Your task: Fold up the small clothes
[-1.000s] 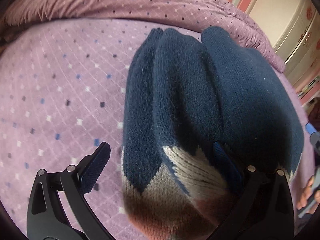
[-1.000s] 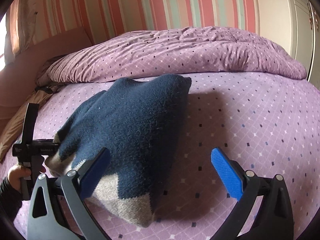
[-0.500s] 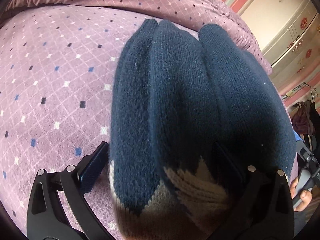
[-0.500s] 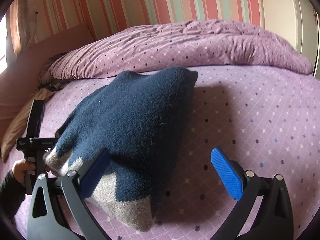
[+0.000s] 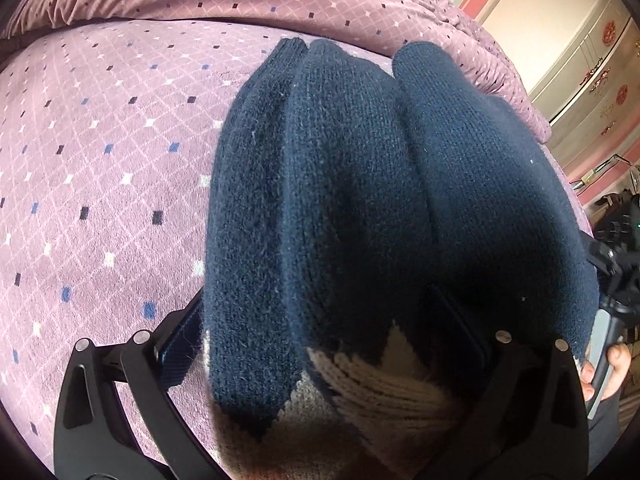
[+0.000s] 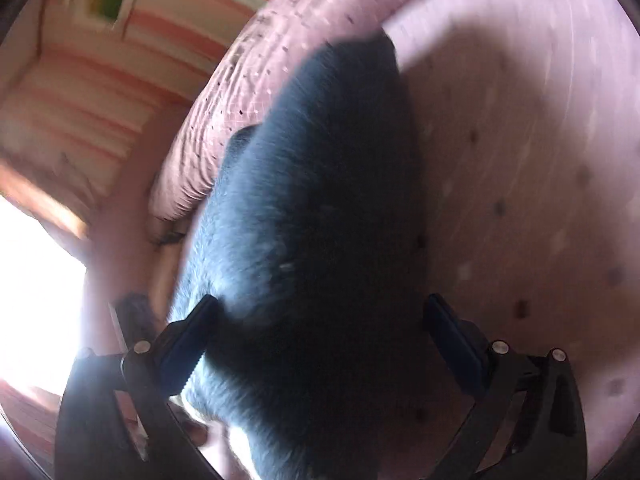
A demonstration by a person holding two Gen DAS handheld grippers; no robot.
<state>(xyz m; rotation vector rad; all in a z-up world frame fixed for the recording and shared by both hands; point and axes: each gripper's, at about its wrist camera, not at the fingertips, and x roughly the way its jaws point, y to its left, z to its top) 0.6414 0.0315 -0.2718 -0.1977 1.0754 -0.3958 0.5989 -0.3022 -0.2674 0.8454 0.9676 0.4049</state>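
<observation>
- The folded navy sweater (image 5: 384, 208) is seen bunched between the wide-parted jaws of the left gripper (image 5: 324, 344).
- In the blurred right view, the right gripper (image 6: 320, 336) is spread wide; the sweater (image 6: 320, 200) lies between its jaws, ungripped.

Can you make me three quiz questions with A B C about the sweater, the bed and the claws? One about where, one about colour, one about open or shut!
1. Where does the sweater lie?
A. on the bedspread
B. on the floor
C. in a drawer

2. What colour is most of the sweater?
A. bright yellow
B. dark navy blue
C. green

3. How is the right claw?
A. shut tight
B. out of view
C. open, fingers apart

Answers:
1 A, purple patterned cloth shows all around it.
2 B, navy knit, with a beige zigzag band at the near end.
3 C, both fingers stand wide apart around the knit.
</observation>
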